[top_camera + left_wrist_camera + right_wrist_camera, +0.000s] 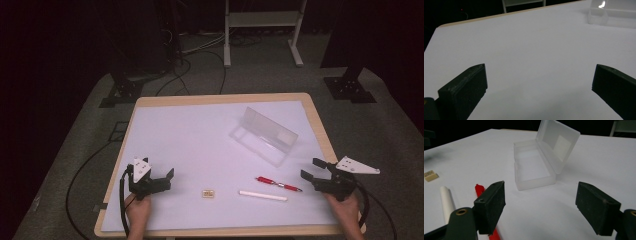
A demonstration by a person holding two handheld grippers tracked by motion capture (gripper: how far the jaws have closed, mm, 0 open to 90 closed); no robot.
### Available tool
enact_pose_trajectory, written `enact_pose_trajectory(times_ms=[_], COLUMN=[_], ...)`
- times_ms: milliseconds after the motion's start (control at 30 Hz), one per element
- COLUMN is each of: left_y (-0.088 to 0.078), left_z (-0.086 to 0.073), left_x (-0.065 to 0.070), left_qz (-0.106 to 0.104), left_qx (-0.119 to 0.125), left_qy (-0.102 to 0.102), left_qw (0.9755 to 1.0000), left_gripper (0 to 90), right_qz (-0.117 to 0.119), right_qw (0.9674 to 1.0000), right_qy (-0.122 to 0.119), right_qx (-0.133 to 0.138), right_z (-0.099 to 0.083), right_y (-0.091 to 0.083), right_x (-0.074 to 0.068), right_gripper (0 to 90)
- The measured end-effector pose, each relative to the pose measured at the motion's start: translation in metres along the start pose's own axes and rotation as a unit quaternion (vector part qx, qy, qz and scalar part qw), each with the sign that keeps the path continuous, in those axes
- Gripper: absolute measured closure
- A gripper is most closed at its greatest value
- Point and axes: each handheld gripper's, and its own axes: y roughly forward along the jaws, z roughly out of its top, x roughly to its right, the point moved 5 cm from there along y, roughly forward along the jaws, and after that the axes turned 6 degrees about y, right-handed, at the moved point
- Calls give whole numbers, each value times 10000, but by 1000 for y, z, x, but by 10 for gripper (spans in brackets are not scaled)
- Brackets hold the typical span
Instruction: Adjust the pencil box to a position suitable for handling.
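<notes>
An open clear plastic case (262,135) lies right of the table's middle with its lid raised. It appears close ahead in the right gripper view (534,167) and at the top right corner of the left gripper view (611,12). In front of it lie a red pen (277,184) (479,188), a white stick (262,195) (446,200) and a small tan eraser (208,193) (431,175). My left gripper (167,180) (540,67) is open and empty at the front left. At the front right, just right of the pen, my right gripper (311,169) (541,184) is also open and empty.
The table (150,100) has a white mat with a wooden rim. Black cables (80,175) run over the grey floor at the left. A white metal stand (262,30) is behind the table, and dark tripod feet (350,87) stand at both far corners.
</notes>
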Motion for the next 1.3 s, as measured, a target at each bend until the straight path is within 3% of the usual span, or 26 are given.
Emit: enact_pose_trajectory(times_ms=[200, 333, 567, 767, 933, 1067, 1167, 1300], left_y=[0, 2, 0, 1, 2, 1, 2, 2], left_z=[0, 0, 0, 0, 0, -1, -1, 0], left_x=[0, 0, 0, -1, 0, 0, 0, 0], left_qz=[-9, 3, 0, 10, 26, 30, 45, 53], left_qx=[-15, -37, -26, -18, -53, -76, -68, -69], left_qy=[56, 56, 55, -3, 22, 5, 3, 11], left_qw=[10000, 10000, 10000, 10000, 10000, 10000, 10000, 10000], left_gripper=[0, 0, 0, 0, 0, 0, 0, 0], right_qz=[52, 114, 292, 478, 676, 861, 899, 971], right_qw=[10000, 9995, 9980, 9954, 9913, 9890, 9883, 9849], right_qy=[28, -219, -415, -609, -805, -814, -830, -983], right_qx=[-54, -200, -369, -560, -796, -882, -908, -1042], right_z=[1, 7, 28, 48, 59, 69, 74, 84], right_y=[1, 5, 12, 28, 41, 50, 53, 67], right_x=[-2, -10, -20, -31, -40, -46, -49, -58], right_gripper=[233, 233, 232, 223, 215, 215, 215, 215])
